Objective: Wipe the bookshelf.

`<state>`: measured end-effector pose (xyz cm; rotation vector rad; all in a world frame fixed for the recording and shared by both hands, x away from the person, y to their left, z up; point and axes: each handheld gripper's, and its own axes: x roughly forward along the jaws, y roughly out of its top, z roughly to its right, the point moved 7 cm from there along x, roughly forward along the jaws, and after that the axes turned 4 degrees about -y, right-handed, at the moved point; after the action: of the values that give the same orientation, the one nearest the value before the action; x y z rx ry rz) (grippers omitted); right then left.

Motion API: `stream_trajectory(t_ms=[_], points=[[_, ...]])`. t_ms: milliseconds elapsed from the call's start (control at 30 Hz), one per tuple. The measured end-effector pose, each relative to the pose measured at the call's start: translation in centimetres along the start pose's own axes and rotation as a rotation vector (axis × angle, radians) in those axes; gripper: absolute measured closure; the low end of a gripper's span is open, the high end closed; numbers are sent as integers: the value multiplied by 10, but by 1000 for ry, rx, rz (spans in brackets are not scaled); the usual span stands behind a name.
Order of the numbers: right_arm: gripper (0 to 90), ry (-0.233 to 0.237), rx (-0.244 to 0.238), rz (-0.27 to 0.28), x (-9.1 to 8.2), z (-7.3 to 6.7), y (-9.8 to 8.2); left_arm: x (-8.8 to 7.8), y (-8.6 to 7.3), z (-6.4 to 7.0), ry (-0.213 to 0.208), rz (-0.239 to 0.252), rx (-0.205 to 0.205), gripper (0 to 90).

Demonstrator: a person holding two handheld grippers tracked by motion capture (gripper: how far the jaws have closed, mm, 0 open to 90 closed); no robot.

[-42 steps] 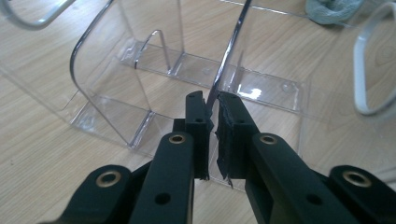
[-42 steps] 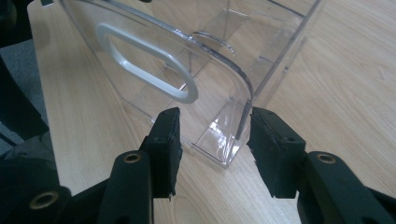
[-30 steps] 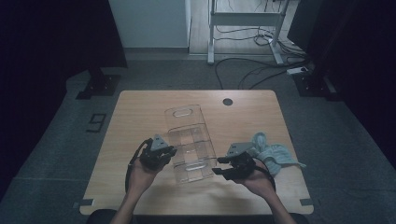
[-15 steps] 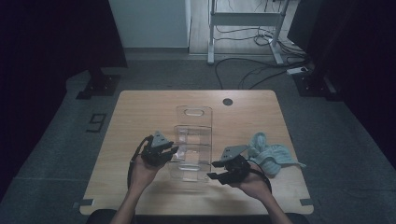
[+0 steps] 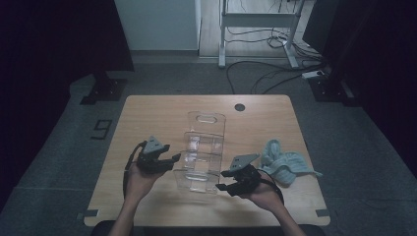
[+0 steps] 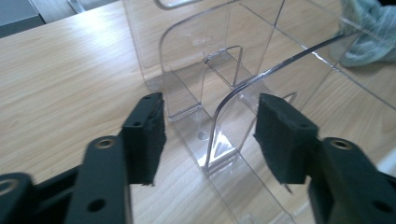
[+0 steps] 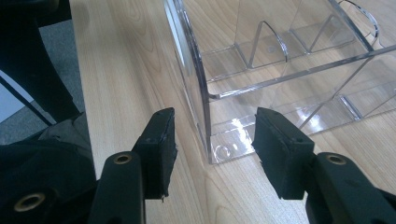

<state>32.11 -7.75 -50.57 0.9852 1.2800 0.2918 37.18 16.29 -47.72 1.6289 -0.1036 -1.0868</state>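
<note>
Both grippers at the clear acrylic organizer (image 5: pixel 204 150)

Left gripper (image 5: pixel 166 162), at its nine o'clock, has just been opening, jaws spread astride a divider; right gripper (image 5: pixel 227 181), five o'clock, spread astride the corner wall.

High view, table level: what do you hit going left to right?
Left tool → clear acrylic organizer → right tool → pale green cloth, all on the wooden table.

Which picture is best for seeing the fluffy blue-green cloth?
The high view: the cloth lies whole on the table, right of the clear organizer and beside the right gripper. The left gripper view catches a corner of it through the plastic.
</note>
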Motion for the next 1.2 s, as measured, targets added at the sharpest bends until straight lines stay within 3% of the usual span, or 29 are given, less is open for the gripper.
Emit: stream_trajectory(t_ms=[200, 367, 467, 667, 800, 1033, 1200], points=[[479, 1, -7, 0, -1, -1, 1, -25, -10, 1, 10, -10, 23, 317], [478, 3, -23, -2, 1, -6, 3, -37, -22, 8, -44, -23, 29, 266], [469, 7, -32, -6, 3, -11, 5, -38, -28, 17, -94, -27, 34, 242], [433, 10, -59, -9, 10, -19, 8, -25, -30, 30, -119, -56, 72, 236], [407, 18, -67, -5, 15, -24, 10, -15, -30, 36, -73, -65, 97, 239], [389, 13, -77, -6, 16, -25, 11, -4, -30, 34, 24, -52, 51, 294], [383, -6, -67, -13, 12, -19, 8, -6, -32, 28, 66, -62, 39, 304]])
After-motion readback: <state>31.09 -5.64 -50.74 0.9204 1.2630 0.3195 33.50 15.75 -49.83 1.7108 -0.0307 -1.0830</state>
